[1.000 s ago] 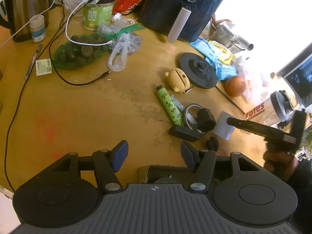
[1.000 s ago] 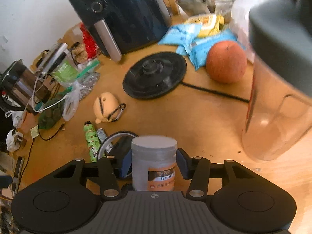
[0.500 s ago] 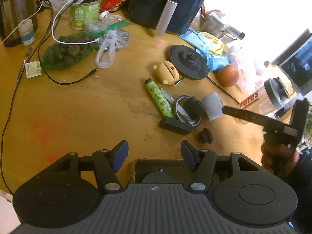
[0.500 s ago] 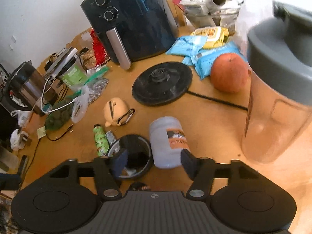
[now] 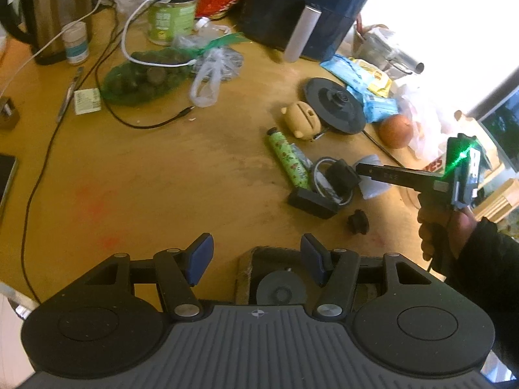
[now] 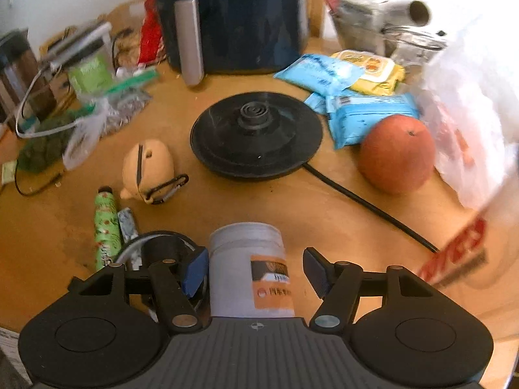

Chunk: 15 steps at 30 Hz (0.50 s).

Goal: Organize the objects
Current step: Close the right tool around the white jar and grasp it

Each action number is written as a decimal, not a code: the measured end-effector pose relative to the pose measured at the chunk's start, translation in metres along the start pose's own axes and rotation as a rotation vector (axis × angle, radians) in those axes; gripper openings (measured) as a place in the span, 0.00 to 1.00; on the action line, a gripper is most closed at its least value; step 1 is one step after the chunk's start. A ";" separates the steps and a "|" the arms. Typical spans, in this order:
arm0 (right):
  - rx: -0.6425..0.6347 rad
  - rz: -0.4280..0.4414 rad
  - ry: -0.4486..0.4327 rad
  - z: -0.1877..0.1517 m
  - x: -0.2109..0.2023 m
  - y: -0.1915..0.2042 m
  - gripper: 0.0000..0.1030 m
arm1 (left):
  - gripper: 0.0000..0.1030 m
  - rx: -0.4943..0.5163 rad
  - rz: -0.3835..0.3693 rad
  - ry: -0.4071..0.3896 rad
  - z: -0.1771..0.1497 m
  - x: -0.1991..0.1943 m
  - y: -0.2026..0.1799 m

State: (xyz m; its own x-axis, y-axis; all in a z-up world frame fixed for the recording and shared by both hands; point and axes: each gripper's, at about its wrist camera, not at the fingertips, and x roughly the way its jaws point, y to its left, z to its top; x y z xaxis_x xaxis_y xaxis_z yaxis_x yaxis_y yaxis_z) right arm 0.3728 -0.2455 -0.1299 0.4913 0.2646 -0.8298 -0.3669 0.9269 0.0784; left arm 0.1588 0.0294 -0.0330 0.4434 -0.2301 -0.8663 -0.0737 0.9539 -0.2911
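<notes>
A grey-white jar with an orange label (image 6: 248, 272) lies on its side on the wooden table, between the spread fingers of my right gripper (image 6: 256, 270); the left pad touches it and the right pad stands clear. The jar also shows in the left wrist view (image 5: 373, 188), behind the right gripper (image 5: 382, 173). My left gripper (image 5: 256, 256) is open and empty, low over the table's near edge above a small box holding a grey disc (image 5: 280, 290).
Near the jar lie a black cup with a ring (image 6: 159, 249), a green tube (image 6: 107, 230), a tan pig-shaped case (image 6: 149, 168), a black kettle base (image 6: 256, 136) with its cord, an orange (image 6: 397, 154), snack packs (image 6: 350, 103), an air fryer (image 6: 233, 16) and a white bag (image 6: 470, 113).
The jar went from upright in my right gripper's grip to lying on the table with the fingers open around it. The right gripper has dropped lower and turned left. The left gripper barely moved.
</notes>
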 end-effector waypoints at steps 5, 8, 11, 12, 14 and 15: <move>-0.005 0.007 -0.036 -0.001 -0.008 0.000 0.54 | 0.57 -0.027 0.018 -0.009 -0.004 -0.005 0.005; -0.010 0.022 -0.067 -0.003 -0.023 0.000 0.54 | 0.57 -0.034 0.022 -0.015 -0.005 -0.007 0.005; -0.009 0.036 -0.090 -0.010 -0.040 -0.002 0.54 | 0.57 -0.033 0.019 -0.020 -0.005 -0.006 0.002; -0.008 0.039 -0.099 -0.012 -0.046 -0.003 0.54 | 0.57 -0.028 0.017 -0.021 -0.005 -0.006 0.001; -0.002 0.040 -0.115 -0.016 -0.056 -0.005 0.54 | 0.57 -0.018 0.010 -0.023 -0.004 -0.005 -0.003; 0.001 0.039 -0.119 -0.018 -0.060 -0.006 0.54 | 0.57 -0.014 0.006 -0.024 -0.004 -0.004 -0.005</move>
State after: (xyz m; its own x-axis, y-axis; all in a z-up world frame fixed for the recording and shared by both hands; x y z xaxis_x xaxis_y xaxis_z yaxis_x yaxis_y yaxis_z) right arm 0.3313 -0.2717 -0.0909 0.5671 0.3299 -0.7547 -0.3866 0.9157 0.1098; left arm 0.1541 0.0245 -0.0294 0.4638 -0.2195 -0.8583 -0.0892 0.9523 -0.2918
